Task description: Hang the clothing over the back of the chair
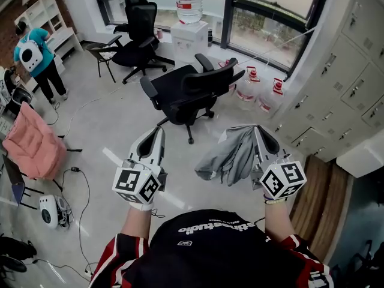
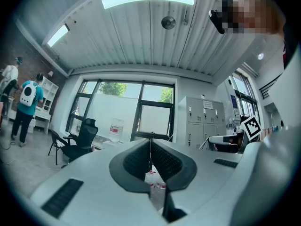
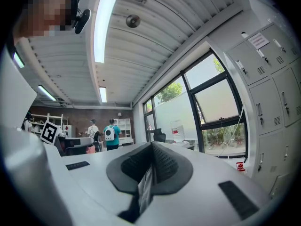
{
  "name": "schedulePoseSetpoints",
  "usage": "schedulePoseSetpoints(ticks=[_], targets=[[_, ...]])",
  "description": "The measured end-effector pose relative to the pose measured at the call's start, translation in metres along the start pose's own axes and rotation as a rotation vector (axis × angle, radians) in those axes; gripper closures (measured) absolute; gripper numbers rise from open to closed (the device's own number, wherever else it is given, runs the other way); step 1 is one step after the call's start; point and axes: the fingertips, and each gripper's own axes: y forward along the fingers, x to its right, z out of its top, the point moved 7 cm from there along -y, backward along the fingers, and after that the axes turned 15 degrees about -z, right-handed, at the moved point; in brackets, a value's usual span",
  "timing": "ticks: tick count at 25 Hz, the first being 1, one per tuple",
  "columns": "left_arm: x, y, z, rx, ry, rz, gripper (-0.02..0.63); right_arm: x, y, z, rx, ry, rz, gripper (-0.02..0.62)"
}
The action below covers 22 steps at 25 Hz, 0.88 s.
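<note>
A grey garment [image 1: 231,155] hangs in loose folds from my right gripper [image 1: 259,129], which is shut on its top edge. In the right gripper view a strip of the grey cloth [image 3: 145,189] shows pinched between the closed pads of the right gripper [image 3: 151,147]. My left gripper [image 1: 159,131] is held level to the left of the garment, apart from it, its jaws together with nothing in them. In its own view the left gripper [image 2: 150,145] is closed. The black office chair [image 1: 186,92] stands on the floor beyond both grippers, its backrest [image 1: 213,78] turned to the right.
A second black chair [image 1: 135,35] and a water dispenser [image 1: 191,38] stand by the windows. Water bottles [image 1: 249,89] sit on the floor at the right, near grey lockers [image 1: 342,89]. A pink-draped seat [image 1: 33,140] and a person in teal [image 1: 36,56] are at the left.
</note>
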Motion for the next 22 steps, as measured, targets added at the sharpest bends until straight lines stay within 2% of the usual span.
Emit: schedulePoseSetpoints(ticks=[15,22], targets=[[-0.048,-0.025,-0.004,-0.009,-0.024,-0.023,0.581,-0.033,0.024,-0.001,0.014,-0.019,-0.042,0.58],[-0.076,0.006,-0.012,-0.018,-0.035,-0.015,0.581,-0.023,0.063,0.0,0.019,-0.027,-0.029,0.58]])
